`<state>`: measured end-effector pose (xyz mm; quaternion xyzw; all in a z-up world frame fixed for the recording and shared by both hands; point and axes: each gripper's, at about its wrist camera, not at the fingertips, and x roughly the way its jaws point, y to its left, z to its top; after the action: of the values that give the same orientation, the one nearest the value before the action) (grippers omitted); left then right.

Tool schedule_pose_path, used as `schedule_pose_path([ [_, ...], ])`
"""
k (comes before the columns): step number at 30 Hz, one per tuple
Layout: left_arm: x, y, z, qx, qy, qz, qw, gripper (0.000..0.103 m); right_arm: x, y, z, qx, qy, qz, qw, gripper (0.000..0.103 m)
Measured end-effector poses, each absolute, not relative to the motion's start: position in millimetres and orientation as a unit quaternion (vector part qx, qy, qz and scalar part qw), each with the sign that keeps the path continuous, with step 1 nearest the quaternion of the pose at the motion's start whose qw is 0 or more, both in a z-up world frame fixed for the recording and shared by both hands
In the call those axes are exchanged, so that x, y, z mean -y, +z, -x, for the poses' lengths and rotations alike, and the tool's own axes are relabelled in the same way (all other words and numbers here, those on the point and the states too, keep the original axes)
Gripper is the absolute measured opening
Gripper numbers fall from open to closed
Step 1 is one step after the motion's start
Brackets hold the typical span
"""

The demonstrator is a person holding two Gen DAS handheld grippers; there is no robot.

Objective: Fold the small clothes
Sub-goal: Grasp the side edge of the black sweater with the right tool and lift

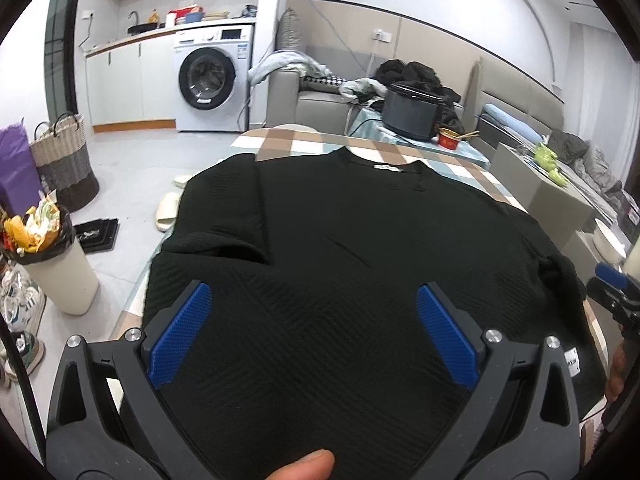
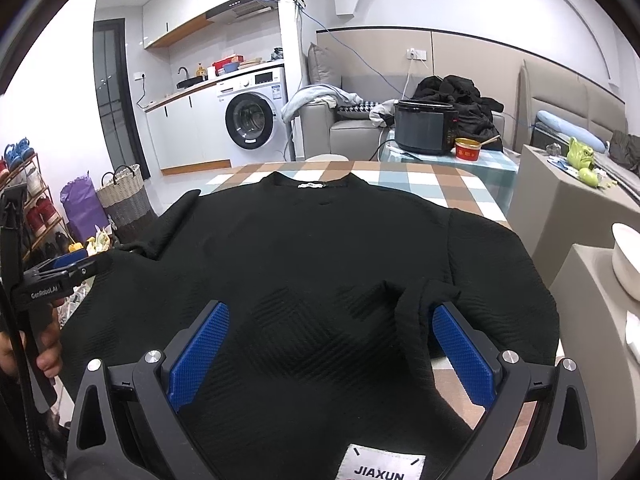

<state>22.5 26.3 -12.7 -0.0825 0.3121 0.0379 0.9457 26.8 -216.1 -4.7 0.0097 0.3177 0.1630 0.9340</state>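
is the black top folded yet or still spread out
Mostly spread: the black textured knit top lies flat on the checked tablecloth, collar away, body open. Only one sleeve is bunched over the body.

**A:** ok what can't we actually make out here? The black sweater [image 2: 288, 264] covers most of the checked tablecloth [image 2: 404, 178], and its hem runs off the bottom edge in both views.

**B:** yeah, and the white label [image 2: 384, 465] is chopped by the frame, only "JIAXUN" readable. The neck tag [image 2: 310, 186] is too small to read.

**A:** In the left view the right gripper [image 1: 612, 280] is half out of frame at the edge, so no clue how its fingers stand there.

**B:** Same for the left gripper [image 2: 68, 266] in the right view. Also the cooker [image 2: 426, 126] hides part of the dark clothes pile [image 2: 464, 96].
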Motion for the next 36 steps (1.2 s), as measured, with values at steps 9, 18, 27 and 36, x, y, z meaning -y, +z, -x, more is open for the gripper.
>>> schedule_pose_path([
  [9,-63.2,-18.5,-36.4,-0.318,0.088,0.095,0.939,0.102,225.2,-10.8,-39.4,-0.301,0.161,-0.029,0.939,0.103],
  [18,-82.3,-19.8,-55.9,-0.329,0.101,0.117,0.932,0.102,249.5,-15.7,-56.2,-0.34,0.117,-0.042,0.932,0.103],
  [27,-78.2,-29.3,-82.7,-0.356,0.088,0.103,0.924,0.101,308.5,-26.9,-62.8,-0.376,0.054,-0.11,0.918,0.103],
  [36,-69.2,-42.2,-109.4,-0.371,0.072,0.112,0.919,0.095,383.2,-63.2,-66.3,-0.442,-0.013,-0.254,0.86,0.085],
])
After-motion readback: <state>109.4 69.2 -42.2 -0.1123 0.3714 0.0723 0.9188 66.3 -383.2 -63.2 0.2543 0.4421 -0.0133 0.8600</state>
